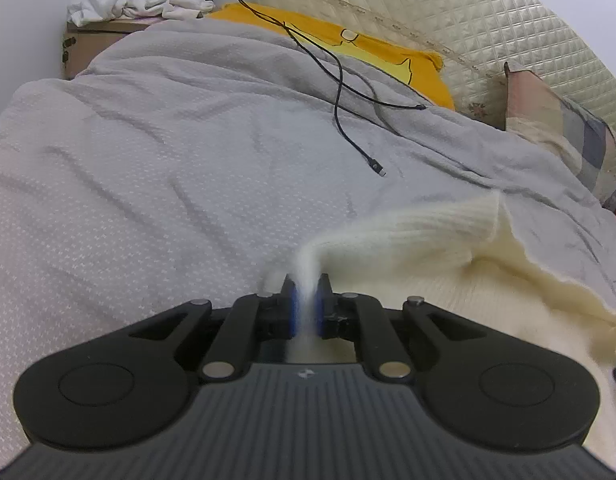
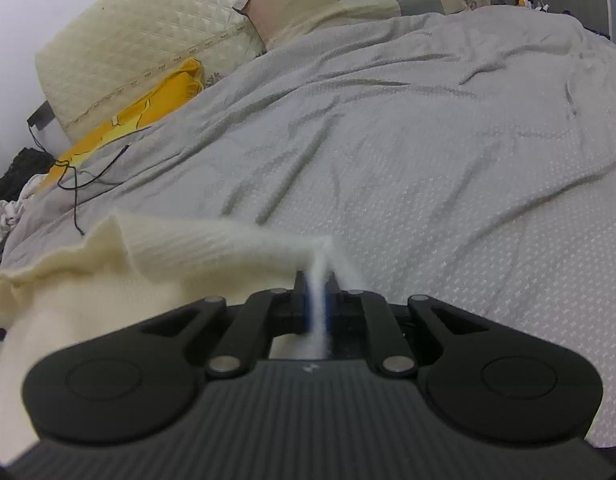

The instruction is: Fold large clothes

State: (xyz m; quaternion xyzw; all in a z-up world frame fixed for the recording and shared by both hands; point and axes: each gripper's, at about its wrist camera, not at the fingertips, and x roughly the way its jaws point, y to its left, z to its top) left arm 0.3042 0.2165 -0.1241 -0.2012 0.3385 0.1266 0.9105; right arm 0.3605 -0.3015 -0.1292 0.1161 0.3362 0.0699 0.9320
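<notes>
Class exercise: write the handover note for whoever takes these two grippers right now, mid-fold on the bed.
Left gripper: shut on the cream knit sweater, pinching a corner of its ribbed edge.
Right gripper: shut on the same sweater, at the other corner of that edge.
The sweater lies on the grey bedspread, ribbed edge lifted between the grippers. Black charging cables lie farther up the bed.
Done: both corners gripped.
Left: carry the edge over, lay it down, finish folding.

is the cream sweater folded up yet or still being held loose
Not folded yet. The cream sweater is pinched at its ribbed edge by the left gripper and right gripper, the rest draping loosely over the grey bedspread.
</notes>
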